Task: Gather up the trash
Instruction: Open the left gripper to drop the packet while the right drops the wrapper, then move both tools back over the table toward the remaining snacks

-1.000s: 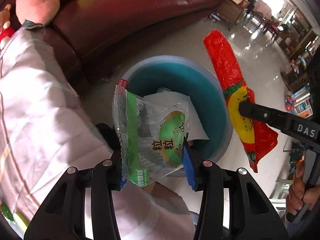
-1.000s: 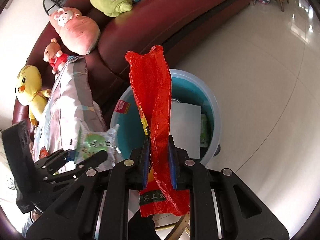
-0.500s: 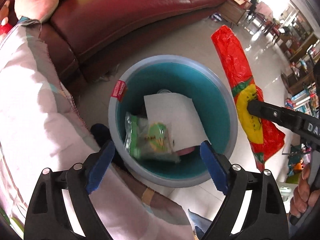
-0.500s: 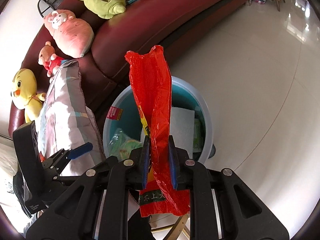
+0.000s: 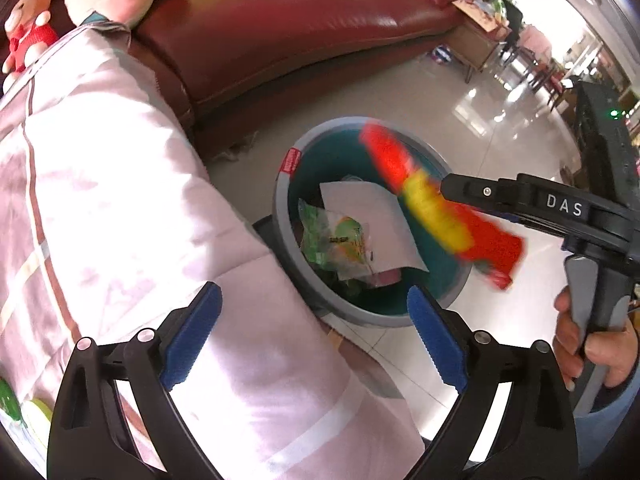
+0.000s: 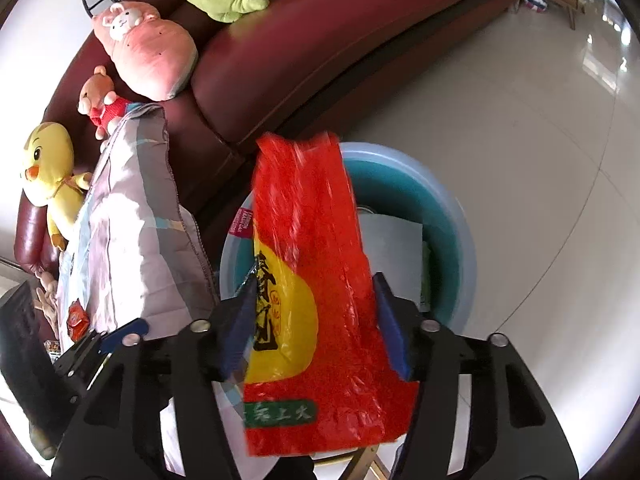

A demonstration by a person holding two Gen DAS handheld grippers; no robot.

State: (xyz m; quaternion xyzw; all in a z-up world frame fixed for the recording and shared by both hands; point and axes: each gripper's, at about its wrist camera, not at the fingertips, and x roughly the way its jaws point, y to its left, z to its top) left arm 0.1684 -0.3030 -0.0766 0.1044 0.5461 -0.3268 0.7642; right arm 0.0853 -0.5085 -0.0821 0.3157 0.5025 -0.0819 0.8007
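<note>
**Red wrapper let go above the bin**

The red wrapper [image 6: 308, 300] is thin, crinkly plastic film with a yellow patch and a green strip near its bottom edge. I judge it to be very light, limp and somewhat slippery, likely to flutter instead of dropping straight. It is not fragile. If it misses, the best place to take hold would be a flat stretch near one end, pinched across the film.

In the right wrist view the right gripper [image 6: 316, 320] has its jaws opening, one blue pad on each side of the wrapper, with a gap showing at the right pad. At the left pad the film lies close, and I cannot tell whether it still touches. In the left wrist view the wrapper [image 5: 436, 208] is blurred and slants over the right side of the trash bin [image 5: 296, 276].

The left gripper [image 5: 312, 332] is spread wide, jaws just finishing their opening, with nothing between them. It hangs near the bin's near rim, above a pale quilt [image 5: 120, 200].

Inside the bin lie a green snack packet [image 5: 336, 240] and a white sheet of paper [image 5: 368, 220]. A dark red sofa [image 5: 280, 32] stands on the far side.
</note>
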